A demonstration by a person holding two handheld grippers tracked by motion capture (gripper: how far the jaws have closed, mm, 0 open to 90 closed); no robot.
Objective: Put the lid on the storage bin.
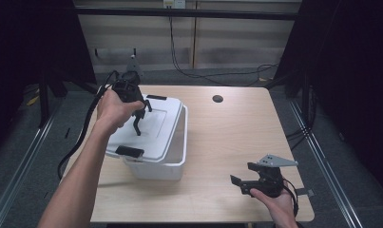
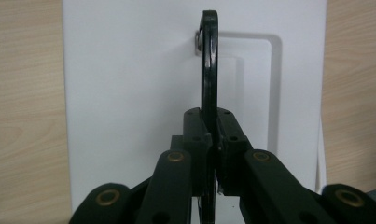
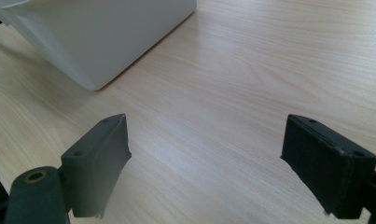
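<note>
A white plastic bin (image 1: 172, 164) stands on the left half of the wooden table (image 1: 227, 137). Its white lid (image 1: 156, 126) lies askew over the bin, shifted to the left, with a black clip at each end. My left gripper (image 1: 140, 113) hangs over the lid and is shut on the lid's thin black handle (image 1: 138, 126). In the left gripper view the handle (image 2: 209, 70) rises upright from between my jaws (image 2: 213, 135) against the lid (image 2: 129, 93). My right gripper (image 1: 243, 174) rests low at the table's front right, open and holding nothing (image 3: 204, 168); the bin's corner (image 3: 97, 37) lies ahead of it.
A dark round hole (image 1: 217, 99) sits near the table's far edge. Cables (image 1: 194, 71) trail over the floor behind the table. Bare wood (image 3: 251, 70) stretches between the bin and the right gripper.
</note>
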